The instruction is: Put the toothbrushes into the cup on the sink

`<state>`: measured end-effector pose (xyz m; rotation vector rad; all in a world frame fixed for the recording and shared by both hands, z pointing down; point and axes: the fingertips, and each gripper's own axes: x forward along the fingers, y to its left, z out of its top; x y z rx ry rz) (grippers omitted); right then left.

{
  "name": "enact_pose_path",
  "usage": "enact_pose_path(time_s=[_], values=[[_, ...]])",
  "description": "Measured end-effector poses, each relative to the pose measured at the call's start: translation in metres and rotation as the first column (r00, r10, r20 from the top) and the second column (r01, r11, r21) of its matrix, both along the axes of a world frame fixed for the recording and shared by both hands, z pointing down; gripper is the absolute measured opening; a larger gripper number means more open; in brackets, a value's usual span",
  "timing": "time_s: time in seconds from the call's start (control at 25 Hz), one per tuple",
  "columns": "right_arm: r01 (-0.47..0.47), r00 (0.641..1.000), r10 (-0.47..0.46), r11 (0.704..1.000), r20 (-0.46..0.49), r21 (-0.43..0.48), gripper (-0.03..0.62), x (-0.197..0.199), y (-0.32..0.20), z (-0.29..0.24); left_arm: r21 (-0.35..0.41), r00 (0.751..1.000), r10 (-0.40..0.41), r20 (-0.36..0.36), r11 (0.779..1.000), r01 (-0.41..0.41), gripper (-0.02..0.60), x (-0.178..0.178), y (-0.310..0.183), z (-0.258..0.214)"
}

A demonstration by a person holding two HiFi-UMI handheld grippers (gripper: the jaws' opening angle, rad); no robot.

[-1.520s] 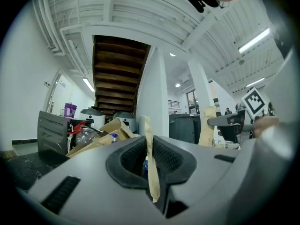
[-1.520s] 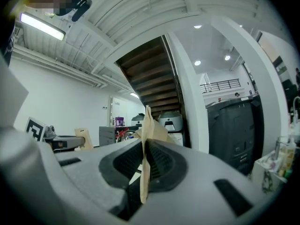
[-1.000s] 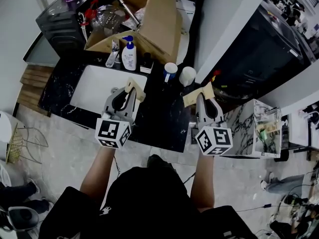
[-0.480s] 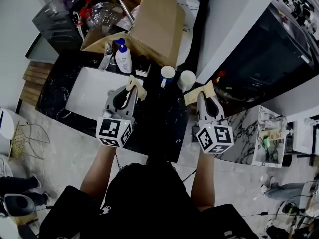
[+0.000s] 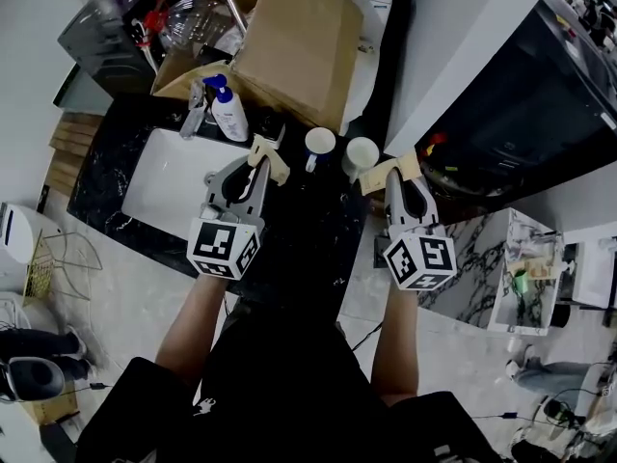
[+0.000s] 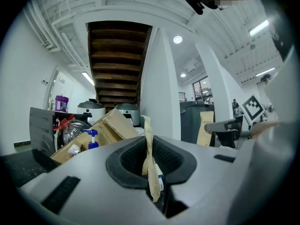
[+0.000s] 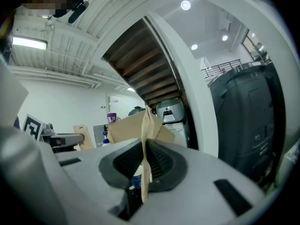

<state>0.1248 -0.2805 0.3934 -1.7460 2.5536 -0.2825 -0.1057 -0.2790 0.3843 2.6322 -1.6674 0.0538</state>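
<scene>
Each gripper is shut on a flat tan paper toothbrush packet. In the head view my left gripper [image 5: 262,158] holds its packet [image 5: 271,159] over the black counter beside the white sink [image 5: 164,174]. A blue-and-white cup [image 5: 319,144] stands just right of that packet's tip. My right gripper [image 5: 396,175] holds the other packet [image 5: 382,177] right beside a white cup [image 5: 362,152]. In the left gripper view the packet [image 6: 149,156] stands on edge between the jaws of the left gripper [image 6: 153,175]. The right gripper view shows its packet [image 7: 146,149] pinched the same way in the right gripper [image 7: 143,172].
A large open cardboard box [image 5: 294,41] sits behind the cups. A white pump bottle with a blue head [image 5: 229,115] stands at the sink's back edge. A dark appliance [image 5: 511,95] fills the right side, with a marble-topped stand [image 5: 516,263] below it.
Both grippers have moved forward over the counter with their packets. The packet tips now lie close beside the two cups.
</scene>
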Motion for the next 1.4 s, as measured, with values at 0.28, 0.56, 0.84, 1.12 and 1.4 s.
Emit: enact_pose_path(time_s=[0.28,0.56,0.84,1.12,1.4], values=[[-0.011,1.000,0.011,1.000,0.027,0.002,0.023,0.010,-0.011,0.001,0.016,1.000,0.028,0.007,0.999,-0.028,0.041,0.017,-0.019,-0.008],[-0.025,0.999,0.025,1.000,0.044,-0.003,0.023,-0.002,-0.016,0.003,0.024,0.997,0.079,-0.009,0.997,-0.079,0.041,0.028,-0.045,-0.014],[-0.053,0.997,0.054,0.999,0.050,-0.010,0.023,-0.006,-0.026,0.005,-0.024,0.990,0.134,-0.047,0.991,-0.135,0.041,0.049,-0.075,-0.001],[-0.091,0.994,0.091,0.996,0.053,-0.010,0.023,0.000,-0.034,0.004,-0.033,0.983,0.169,-0.078,0.985,-0.172,0.041,0.063,-0.097,0.003],[-0.120,0.992,0.121,0.992,0.046,-0.031,0.023,0.003,-0.035,0.012,-0.068,0.980,0.172,-0.102,0.982,-0.179,0.041,0.066,-0.114,0.023]])
